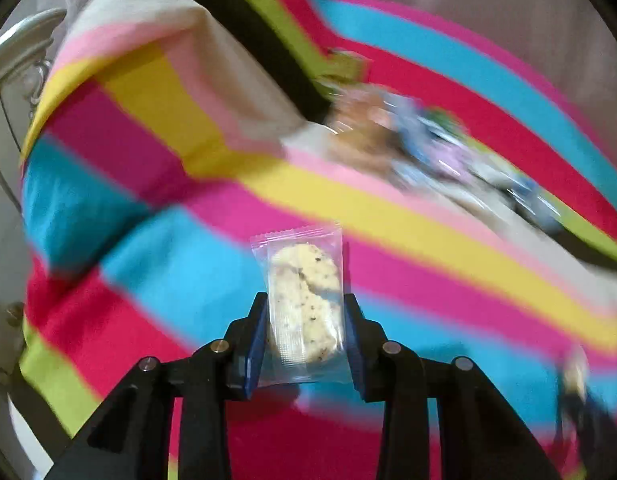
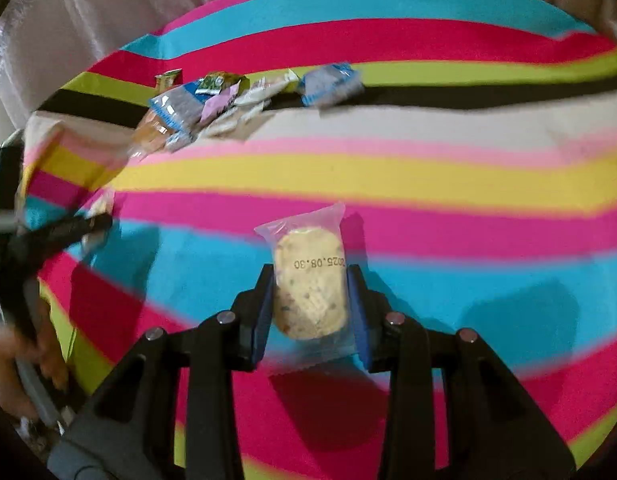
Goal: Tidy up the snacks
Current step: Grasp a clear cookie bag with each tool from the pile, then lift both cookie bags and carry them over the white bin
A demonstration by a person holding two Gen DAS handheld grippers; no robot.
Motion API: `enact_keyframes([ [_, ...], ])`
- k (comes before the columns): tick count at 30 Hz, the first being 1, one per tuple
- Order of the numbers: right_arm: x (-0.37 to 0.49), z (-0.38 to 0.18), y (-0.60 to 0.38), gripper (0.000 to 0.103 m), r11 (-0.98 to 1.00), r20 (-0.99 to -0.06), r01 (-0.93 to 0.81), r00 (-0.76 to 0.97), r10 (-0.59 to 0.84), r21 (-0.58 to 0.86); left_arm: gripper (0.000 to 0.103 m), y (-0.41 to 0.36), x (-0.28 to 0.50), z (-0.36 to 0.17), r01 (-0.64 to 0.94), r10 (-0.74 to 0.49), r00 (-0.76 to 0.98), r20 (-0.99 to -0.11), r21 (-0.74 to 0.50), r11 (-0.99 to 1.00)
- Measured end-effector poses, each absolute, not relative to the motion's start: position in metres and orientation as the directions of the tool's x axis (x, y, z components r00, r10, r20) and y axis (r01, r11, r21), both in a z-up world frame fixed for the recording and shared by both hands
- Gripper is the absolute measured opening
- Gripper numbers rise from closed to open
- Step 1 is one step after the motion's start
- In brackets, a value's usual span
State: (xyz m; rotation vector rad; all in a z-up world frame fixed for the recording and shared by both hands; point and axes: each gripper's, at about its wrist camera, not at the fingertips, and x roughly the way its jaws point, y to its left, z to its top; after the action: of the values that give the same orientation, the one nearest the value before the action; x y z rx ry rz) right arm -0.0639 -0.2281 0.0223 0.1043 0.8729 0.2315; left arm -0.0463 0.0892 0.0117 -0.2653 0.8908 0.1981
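Two grippers, a wrapped cookie clamped in each, above a striped cloth.

The left gripper [image 1: 304,332] has its blue pads closed against the sides of a clear-wrapped, dark-flecked cookie [image 1: 306,300], which stands upright between the fingers with the crimped seal on top. The right gripper [image 2: 311,312] pinches a second wrapped cookie [image 2: 310,284] the same way; this one carries a printed date across its wrapper. Both hang over the bright striped cloth [image 2: 428,176], above its blue and pink bands. Farther back, on the pale and black stripes, lies a loose heap of snack packets [image 2: 212,104], blue, green and white, well apart from either cookie. The left-hand view is smeared with blur.
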Motion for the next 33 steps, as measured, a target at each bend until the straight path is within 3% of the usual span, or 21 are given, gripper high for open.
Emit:
enact_keyframes([
  [6,-0.142,0.024,-0.239,0.039,0.976,-0.758,-0.124,0.615,0.217,0.179,0.036,0.039,-0.134,0.02,-0.056,-0.034,0.655,-0.755,-0.093,0.994],
  [11,-0.175,0.05,-0.226,0.039,0.989,-0.741,-0.116,0.656,0.145,0.09,0.036,0.007,-0.157,0.059,0.033,-0.08,0.724,-0.685,-0.081,0.996],
  [22,-0.236,0.143,-0.193,0.039,0.985,-0.57,-0.077,0.821,-0.024,-0.153,0.036,-0.018,-0.223,0.147,0.126,-0.134,0.868,-0.479,-0.049,0.991],
  [33,-0.267,0.173,-0.2,0.039,0.987,-0.534,-0.036,0.844,-0.055,-0.157,0.036,-0.015,-0.256,0.179,0.138,-0.145,0.901,-0.408,-0.046,0.989],
])
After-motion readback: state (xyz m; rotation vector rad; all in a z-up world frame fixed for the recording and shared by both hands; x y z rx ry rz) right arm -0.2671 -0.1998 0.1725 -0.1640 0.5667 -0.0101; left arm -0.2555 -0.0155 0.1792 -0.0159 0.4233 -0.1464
